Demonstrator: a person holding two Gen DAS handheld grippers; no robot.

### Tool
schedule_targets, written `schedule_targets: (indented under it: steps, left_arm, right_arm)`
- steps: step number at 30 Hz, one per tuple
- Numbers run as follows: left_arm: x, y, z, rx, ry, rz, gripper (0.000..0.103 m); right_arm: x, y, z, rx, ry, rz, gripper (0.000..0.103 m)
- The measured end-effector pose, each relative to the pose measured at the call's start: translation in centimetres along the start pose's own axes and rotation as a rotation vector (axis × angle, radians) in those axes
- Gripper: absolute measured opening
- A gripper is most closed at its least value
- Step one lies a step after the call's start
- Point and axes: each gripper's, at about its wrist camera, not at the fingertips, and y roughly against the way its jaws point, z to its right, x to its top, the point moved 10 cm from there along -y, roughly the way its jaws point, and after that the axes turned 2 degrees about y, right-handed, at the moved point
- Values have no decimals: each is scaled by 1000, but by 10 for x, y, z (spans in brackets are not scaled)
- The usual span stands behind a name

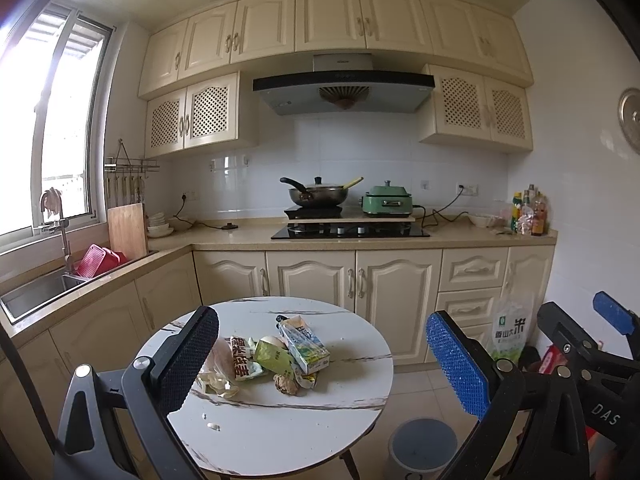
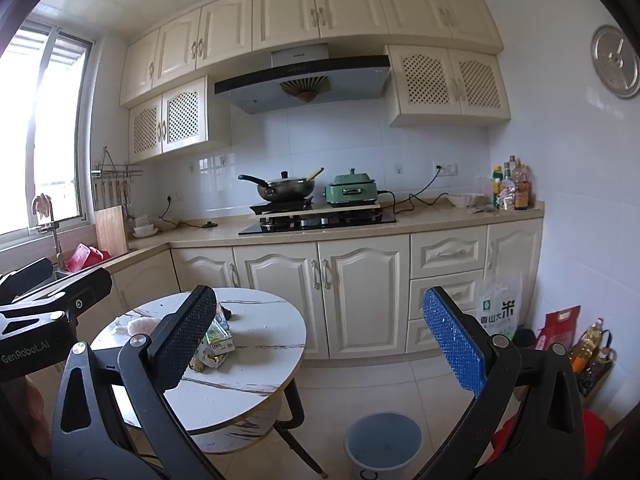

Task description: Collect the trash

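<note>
A pile of trash lies on the round white marble table (image 1: 280,432): a green-and-white drink carton (image 1: 305,345), snack wrappers (image 1: 242,360), a green packet (image 1: 274,356), a brown lump (image 1: 286,385) and a clear plastic bag (image 1: 218,382). My left gripper (image 1: 322,364) is open and hovers in front of the pile, holding nothing. My right gripper (image 2: 320,340) is also open and empty, to the right of the table (image 2: 256,364). Its black finger hides part of the carton (image 2: 219,340). A grey bin (image 2: 382,440) stands on the floor below it.
The grey bin (image 1: 422,450) sits beside the table's right edge. A rice bag (image 2: 498,312), a red bag (image 2: 560,322) and oil bottles (image 2: 592,346) line the right wall. Cream cabinets (image 2: 360,292), a stove (image 2: 316,222) and a sink (image 1: 36,292) surround the tiled floor.
</note>
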Motion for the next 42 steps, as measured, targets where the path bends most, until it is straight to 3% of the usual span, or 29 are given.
schedule_targets:
  steps: [42]
  left_arm:
    - [-7, -5, -4, 11, 2, -2, 102]
  right_arm:
    - [-4, -1, 0, 2, -1, -17, 103]
